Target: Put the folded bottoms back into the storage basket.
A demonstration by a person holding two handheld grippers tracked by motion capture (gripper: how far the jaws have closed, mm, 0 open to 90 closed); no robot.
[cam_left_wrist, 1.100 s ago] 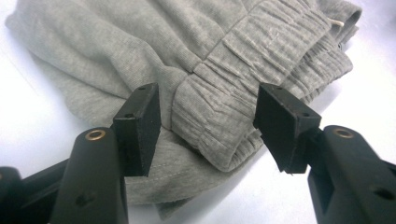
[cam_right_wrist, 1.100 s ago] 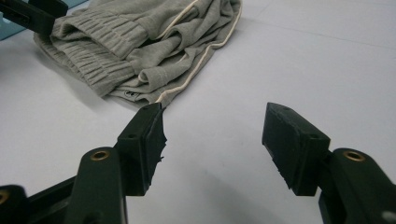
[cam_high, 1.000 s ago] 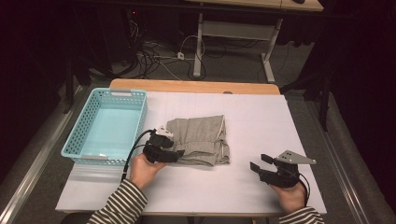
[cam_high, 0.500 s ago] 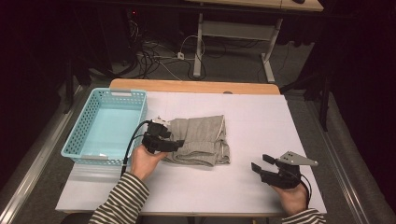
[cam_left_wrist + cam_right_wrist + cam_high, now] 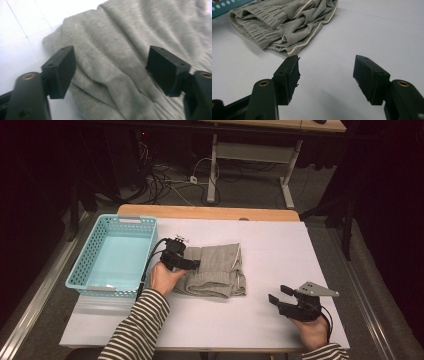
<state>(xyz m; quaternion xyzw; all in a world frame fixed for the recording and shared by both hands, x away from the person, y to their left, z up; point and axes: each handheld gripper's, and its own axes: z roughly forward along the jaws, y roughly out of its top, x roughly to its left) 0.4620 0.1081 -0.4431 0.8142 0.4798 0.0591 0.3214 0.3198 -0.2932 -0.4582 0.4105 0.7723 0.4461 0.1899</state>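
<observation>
Two grippers are held over a white worktop [image 5: 280, 245] by a person in striped sleeves. Nearest to the person, at the front right of the worktop, the right gripper [image 5: 279, 296] is seen in the high view, with a grey three-cornered plate on top of it. Its fingers [image 5: 368, 77] are spread wide apart and nothing is held between them; in the right gripper view only bare worktop is seen in the gap. This gripper is kept well apart from the cloth and is pointed toward it.

Farther in, near the middle of the worktop, a folded grey garment [image 5: 217, 270] is lying flat. A ribbed band and a pale piping along one edge can be seen on it in the right gripper view [image 5: 284, 22]. The left gripper [image 5: 192, 264] is placed at the left edge of this garment, and the hand [image 5: 165, 277] behind it is resting at the cloth's left side. In the left gripper view its fingers [image 5: 60, 71] are wide apart, and the grey cloth [image 5: 120, 55] is lying between and under them; the cloth is not clamped. Whether the tips are touching the cloth cannot be told.

To the left of the garment, just beside the left gripper, a light blue basket [image 5: 85, 265] is standing on the worktop. Beyond the worktop's far wooden edge, cables and the legs of a desk are seen on the dark floor.
</observation>
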